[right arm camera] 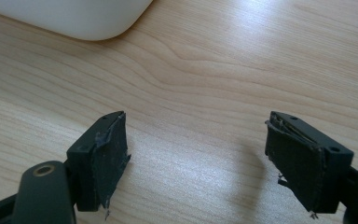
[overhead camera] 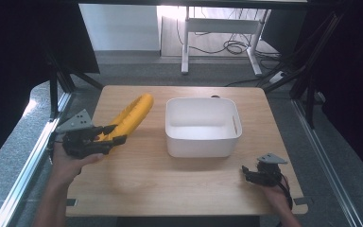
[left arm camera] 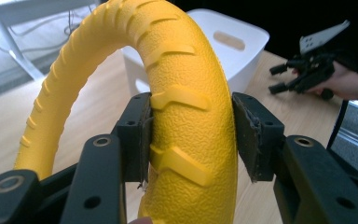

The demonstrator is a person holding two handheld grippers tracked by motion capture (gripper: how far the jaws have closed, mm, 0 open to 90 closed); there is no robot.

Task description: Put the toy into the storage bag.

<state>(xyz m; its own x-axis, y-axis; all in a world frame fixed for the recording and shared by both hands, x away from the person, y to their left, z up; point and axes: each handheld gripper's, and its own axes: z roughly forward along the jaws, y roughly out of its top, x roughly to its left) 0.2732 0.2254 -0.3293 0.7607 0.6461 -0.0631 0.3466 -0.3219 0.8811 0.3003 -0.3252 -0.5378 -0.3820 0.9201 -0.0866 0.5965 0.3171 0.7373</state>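
Observation:
A yellow ribbed ring is held above the left part of the wooden table, tilted up toward the far side. My left gripper is shut on its near end. In the left gripper view the ring sits between the two black pads, with the left gripper pressing it from both sides. My right gripper rests low at the table's front right corner, open with nothing in it. In the right gripper view the right gripper has its jaws wide apart over bare wood.
A white plastic bin with handle slots stands at the table's middle, between the two grippers, and looks empty. Its corner lies just ahead of the right gripper. Black frame posts and floor cables lie beyond the table.

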